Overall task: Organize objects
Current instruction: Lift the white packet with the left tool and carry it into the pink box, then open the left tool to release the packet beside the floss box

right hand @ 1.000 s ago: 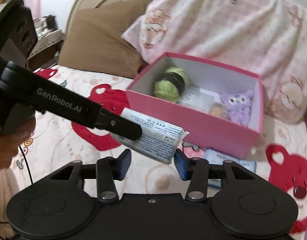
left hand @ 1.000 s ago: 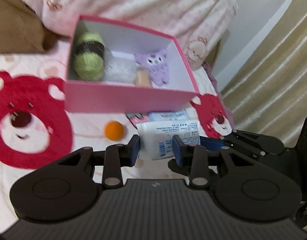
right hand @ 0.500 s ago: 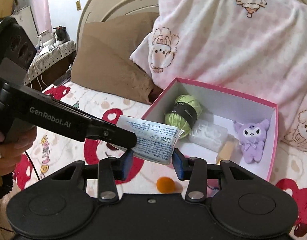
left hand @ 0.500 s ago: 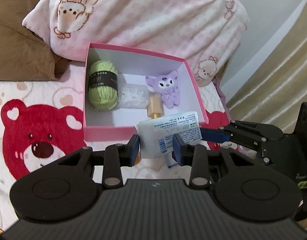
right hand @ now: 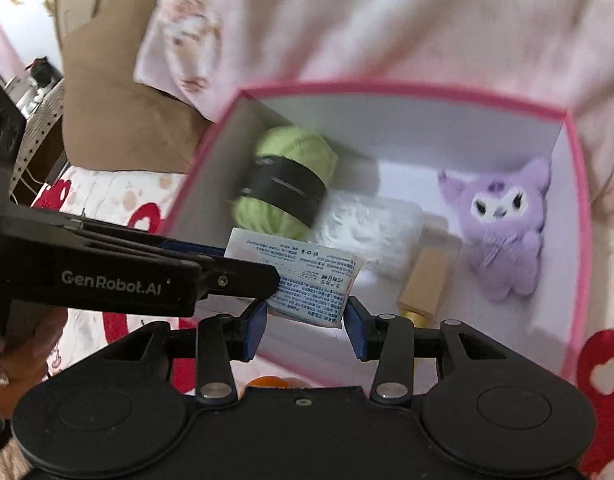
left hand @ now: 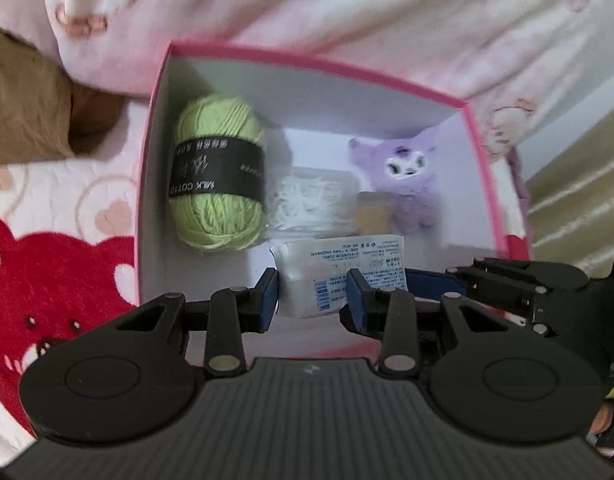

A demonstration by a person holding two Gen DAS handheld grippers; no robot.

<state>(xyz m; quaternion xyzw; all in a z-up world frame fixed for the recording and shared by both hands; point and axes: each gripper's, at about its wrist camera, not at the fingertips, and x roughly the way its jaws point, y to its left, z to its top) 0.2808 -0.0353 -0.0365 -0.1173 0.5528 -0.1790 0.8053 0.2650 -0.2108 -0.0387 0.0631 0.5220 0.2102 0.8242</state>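
Both grippers have carried the packet (left hand: 339, 276) forward from in front of the box (left hand: 307, 64) to over its open inside; the box now fills both views. Left gripper (left hand: 311, 294) has its jaws narrow, pressed on the packet's two sides. Right gripper (right hand: 305, 322) has its jaws set a little wider around the packet's other end, and its pads look to touch that end. So the white printed packet hangs between the two grippers above the box's near part. Inside the pink box on the bed (left hand: 47, 248) lie green yarn (left hand: 217, 178), a clear bag (left hand: 311, 204), a tan bottle (right hand: 425, 280) and a purple plush (right hand: 503, 228). An orange ball (right hand: 267, 381) peeks out just before the box.
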